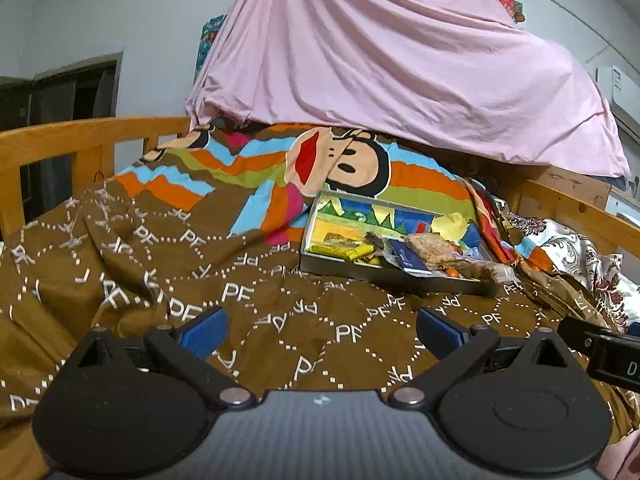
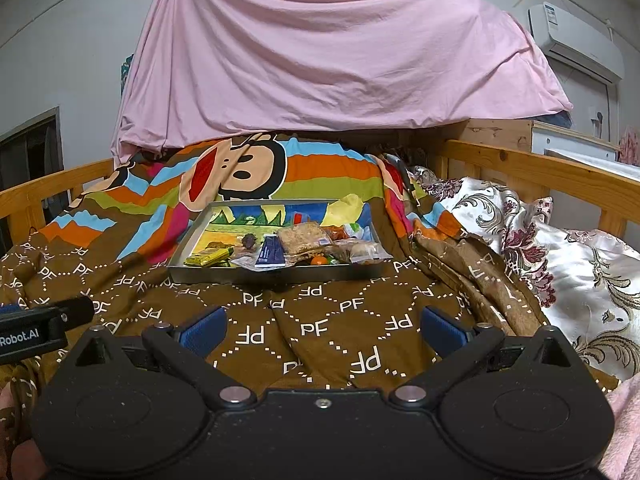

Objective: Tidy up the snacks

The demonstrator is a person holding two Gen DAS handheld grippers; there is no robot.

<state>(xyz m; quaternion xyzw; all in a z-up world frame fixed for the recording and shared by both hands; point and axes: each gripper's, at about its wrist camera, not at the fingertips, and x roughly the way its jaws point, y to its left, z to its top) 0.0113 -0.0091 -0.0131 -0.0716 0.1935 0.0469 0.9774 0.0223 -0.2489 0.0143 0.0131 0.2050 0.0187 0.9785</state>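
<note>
A shallow metal tray with a colourful printed bottom lies on the brown quilt. In it are a yellow wrapped bar, a dark blue packet, a clear bag of brown biscuits, a small orange sweet and other wrapped snacks. My left gripper is open and empty, low over the quilt, short of the tray and to its left. My right gripper is open and empty, short of the tray's near edge.
The brown "PF" quilt covers the bed, with a striped monkey-print cover behind the tray. Wooden bed rails run on both sides. A pink sheet hangs at the back. A floral satin quilt lies to the right.
</note>
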